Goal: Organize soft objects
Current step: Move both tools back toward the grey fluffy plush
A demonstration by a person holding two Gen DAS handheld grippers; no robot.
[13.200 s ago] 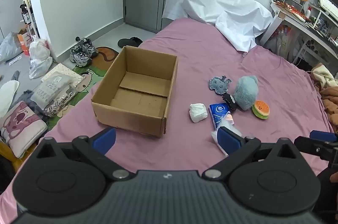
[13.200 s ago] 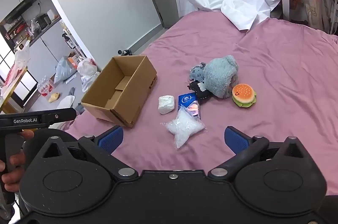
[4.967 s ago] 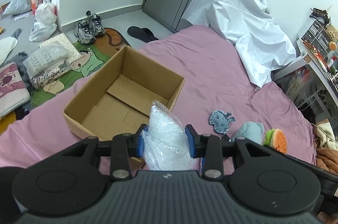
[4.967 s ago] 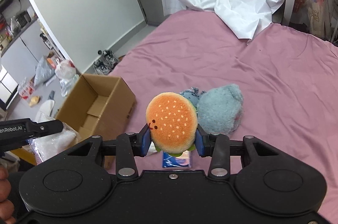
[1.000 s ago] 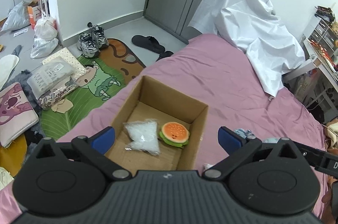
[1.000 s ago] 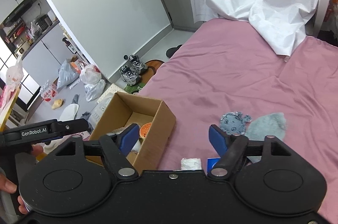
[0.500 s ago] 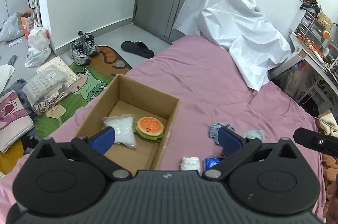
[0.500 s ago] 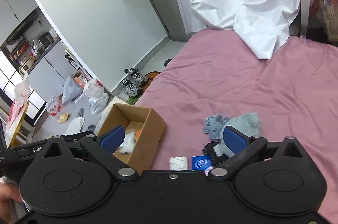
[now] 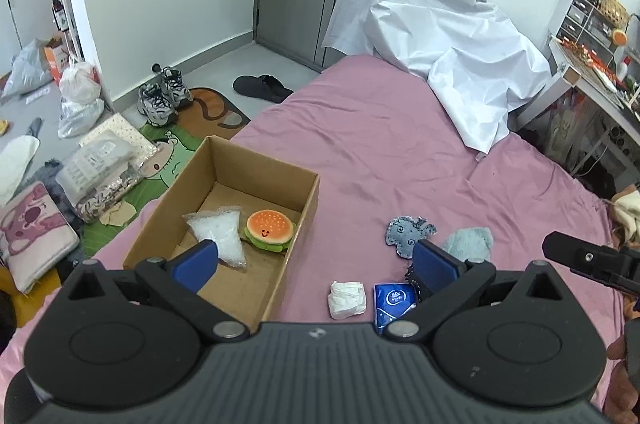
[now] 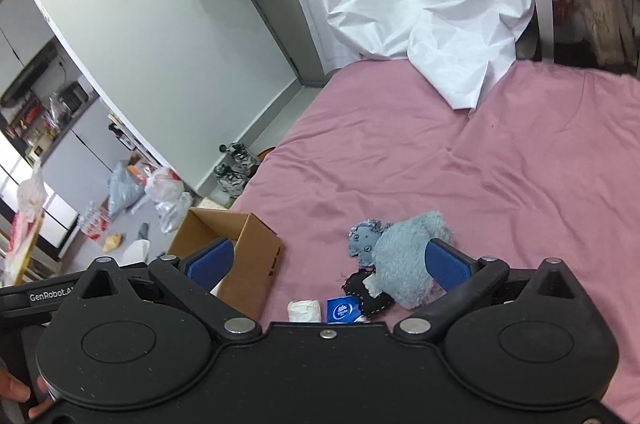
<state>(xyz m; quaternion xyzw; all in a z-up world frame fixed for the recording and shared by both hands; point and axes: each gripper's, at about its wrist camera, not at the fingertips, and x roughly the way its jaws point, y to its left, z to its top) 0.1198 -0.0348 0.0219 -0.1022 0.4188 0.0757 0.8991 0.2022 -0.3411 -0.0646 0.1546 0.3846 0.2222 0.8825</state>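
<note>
Both my tools are empty with their jaws spread wide: my left gripper [image 9: 314, 262] hangs over the near end of the cardboard box [image 9: 308, 200], my right gripper [image 10: 326, 266] over the loose pile on the pink bedsheet [image 10: 500, 176]. The burger plush [image 9: 269, 228] and the clear crinkly bag [image 9: 218, 234] lie side by side in the box. Out on the sheet, close together, are the white wad [image 9: 346, 299], the blue tissue pack [image 9: 392, 302], the flat grey felt toy [image 10: 363, 237] and the fluffy blue-grey plush [image 10: 404, 256] touching it. I judge all of these light and squashy; the plush I'd pinch across its fat middle, the slick tissue pack across its narrow sides, the flat toy by an edge
</note>
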